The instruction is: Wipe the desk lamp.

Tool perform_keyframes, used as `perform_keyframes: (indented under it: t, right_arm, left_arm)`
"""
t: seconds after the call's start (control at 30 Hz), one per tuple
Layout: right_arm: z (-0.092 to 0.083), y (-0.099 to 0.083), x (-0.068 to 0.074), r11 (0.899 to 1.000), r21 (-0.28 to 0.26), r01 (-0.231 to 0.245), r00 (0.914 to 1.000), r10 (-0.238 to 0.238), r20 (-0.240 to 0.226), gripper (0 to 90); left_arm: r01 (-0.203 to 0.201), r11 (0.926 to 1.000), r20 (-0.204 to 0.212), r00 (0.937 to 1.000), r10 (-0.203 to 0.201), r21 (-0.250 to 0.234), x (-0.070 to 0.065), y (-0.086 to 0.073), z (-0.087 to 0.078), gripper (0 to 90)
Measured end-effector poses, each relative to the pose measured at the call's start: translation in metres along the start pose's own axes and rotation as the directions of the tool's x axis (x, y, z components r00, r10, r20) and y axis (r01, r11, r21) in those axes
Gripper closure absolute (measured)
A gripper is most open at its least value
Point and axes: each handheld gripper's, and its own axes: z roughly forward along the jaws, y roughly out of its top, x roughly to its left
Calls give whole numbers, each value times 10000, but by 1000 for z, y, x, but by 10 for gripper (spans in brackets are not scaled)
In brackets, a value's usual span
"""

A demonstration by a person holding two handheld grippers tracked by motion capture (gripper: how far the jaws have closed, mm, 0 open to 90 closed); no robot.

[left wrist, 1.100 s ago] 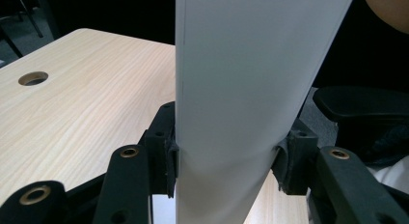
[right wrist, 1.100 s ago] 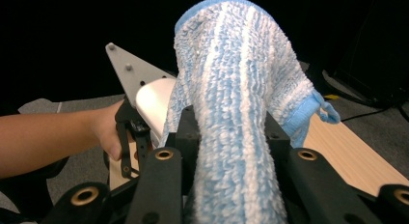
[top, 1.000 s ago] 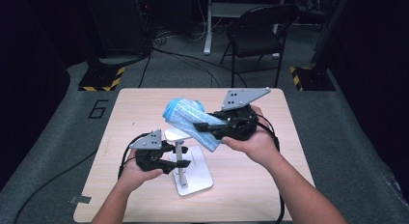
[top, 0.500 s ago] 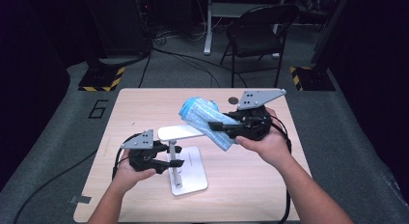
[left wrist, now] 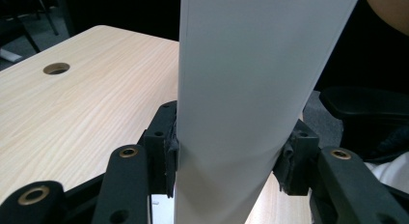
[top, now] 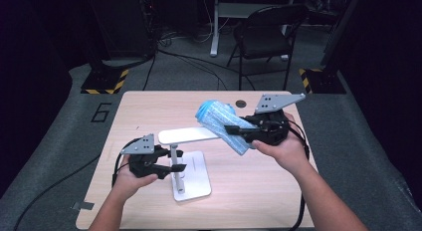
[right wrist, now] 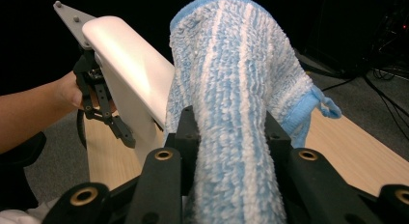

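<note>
A white stand with a flat base (top: 195, 185) and a thin upright (left wrist: 241, 89) carries a long white arm (top: 186, 135). My left gripper (top: 171, 161) is shut on the upright, and its pads (left wrist: 171, 147) press both sides of it. A fluffy blue-and-white striped cloth (top: 221, 119) hangs at the arm's right end, partly over its tip. My right gripper (top: 234, 131) is shut on this cloth (right wrist: 231, 89), which bulges up between its jaws. In the right gripper view the white arm (right wrist: 125, 50) runs along the cloth's left side, with the left gripper (right wrist: 103, 113) beyond it.
The wooden table (top: 149, 111) has a round cable hole (top: 241, 103) near its far edge. A black folding chair (top: 263, 37) stands behind the table. Yellow-and-black striped bases (top: 104, 81) and cables lie on the grey floor.
My right gripper has moved to the right with the cloth, uncovering most of the white arm. The left gripper has stayed on the upright.
</note>
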Motion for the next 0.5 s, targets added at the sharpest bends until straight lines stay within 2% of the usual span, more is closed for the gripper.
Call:
perform_keyframes:
  t: [0.1,0.5]
  right_arm:
    - [0,0,2,10000,-2,9,10000,-9,-29,683]
    - [8,6,6,10000,-10,-59,9998,59,-168,680]
  left_arm:
    - [103,9999,-97,9999,-103,-49,0,-1,-2,506]
    - [59,10000,100,9999,-59,-70,2,-2,-2,509]
